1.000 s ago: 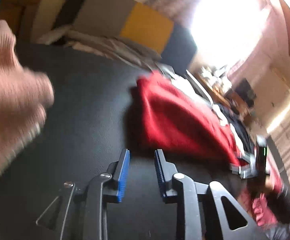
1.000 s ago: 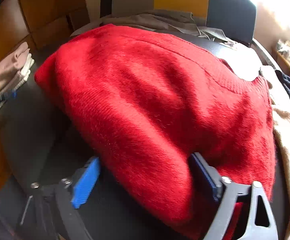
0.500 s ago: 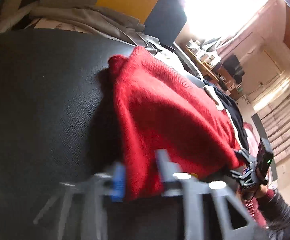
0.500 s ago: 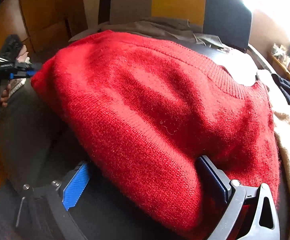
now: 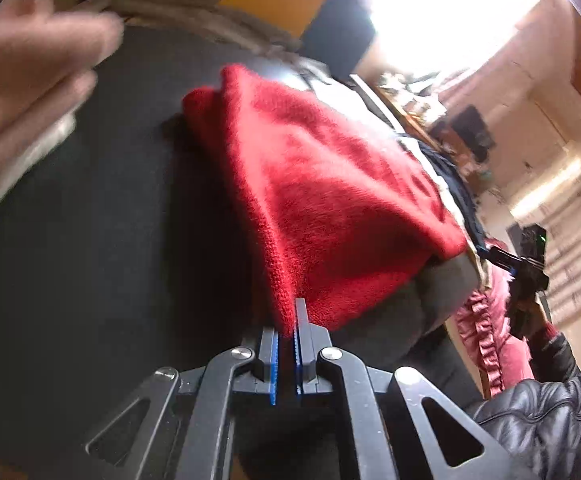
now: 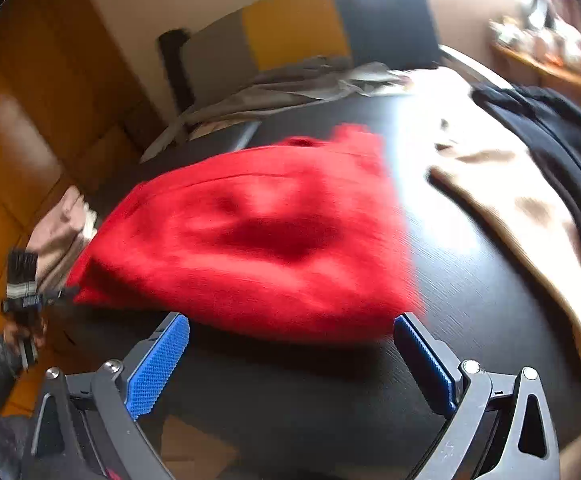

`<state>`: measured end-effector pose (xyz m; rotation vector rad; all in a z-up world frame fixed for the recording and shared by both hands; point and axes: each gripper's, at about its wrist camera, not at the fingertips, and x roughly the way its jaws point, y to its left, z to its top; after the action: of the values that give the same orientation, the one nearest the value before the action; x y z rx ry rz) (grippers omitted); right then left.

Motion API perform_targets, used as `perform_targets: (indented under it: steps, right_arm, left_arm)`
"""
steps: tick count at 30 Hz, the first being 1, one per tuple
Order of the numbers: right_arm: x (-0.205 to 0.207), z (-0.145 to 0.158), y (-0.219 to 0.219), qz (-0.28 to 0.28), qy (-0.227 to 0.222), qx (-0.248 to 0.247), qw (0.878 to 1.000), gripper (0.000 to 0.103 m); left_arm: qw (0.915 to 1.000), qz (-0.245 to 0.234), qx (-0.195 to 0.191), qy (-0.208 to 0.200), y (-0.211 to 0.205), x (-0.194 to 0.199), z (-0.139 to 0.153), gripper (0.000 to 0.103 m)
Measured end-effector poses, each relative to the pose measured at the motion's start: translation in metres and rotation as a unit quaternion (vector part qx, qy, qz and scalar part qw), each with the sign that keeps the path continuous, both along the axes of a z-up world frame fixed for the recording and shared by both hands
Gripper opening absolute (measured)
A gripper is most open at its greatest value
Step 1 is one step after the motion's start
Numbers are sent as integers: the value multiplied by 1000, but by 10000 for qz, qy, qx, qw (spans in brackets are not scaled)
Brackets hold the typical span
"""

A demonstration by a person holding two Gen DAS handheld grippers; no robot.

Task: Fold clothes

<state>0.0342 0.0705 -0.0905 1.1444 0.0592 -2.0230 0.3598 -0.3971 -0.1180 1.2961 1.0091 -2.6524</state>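
The red sweater [image 6: 258, 240] lies on the black worktop [image 6: 470, 300] as a loosely bunched, roughly triangular heap of fuzzy knit, with soft dents and shadowed folds across its top and a ribbed band along its far edge. In the left wrist view its near corner is drawn up into a narrow tongue of cloth, and the left gripper [image 5: 286, 332] has its jaws pressed together on that tongue, the blue pads pinching the knit between them. From this pinch the fabric fans out wide and away over the worktop, one side lifted clear of the dark surface.

The right gripper [image 6: 290, 344] hovers just in front of the sweater's near hem with its jaws spread wide; the blue pads stand on either side of the hem, and nothing is pinched between them.

To the right of the sweater a beige garment [image 6: 530, 208] and a dark garment [image 6: 562, 148] lie on the worktop. A stack of pale folded clothes [image 6: 58, 232] sits at the left edge, and grey cloth [image 6: 290, 84] is heaped at the far side.
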Motion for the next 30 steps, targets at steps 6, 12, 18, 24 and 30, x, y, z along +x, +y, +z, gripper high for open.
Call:
perform_targets:
  steps: [6, 12, 18, 24, 30]
  right_arm:
    - [-19, -5, 10, -60, -202, -52, 9998, 103]
    - [-37, -30, -34, 723, -673, 122, 9950, 60]
    - [-38, -41, -54, 995, -904, 358, 9903, 23]
    - [-38, -10, -52, 1034, 105, 1644, 9809, 9]
    - [-45, -23, -47, 689, 527, 2220, 9712, 7]
  left_arm:
    - [9981, 615, -37, 61, -9, 23, 0, 7]
    - [9961, 740, -461, 144, -4, 16, 13, 33]
    - [9980, 405, -487, 9, -7, -5, 15, 45]
    - [9920, -547, -1029, -486, 9, -2, 22, 7]
    - [9892, -132, -1366, -521, 3, 23, 41, 24]
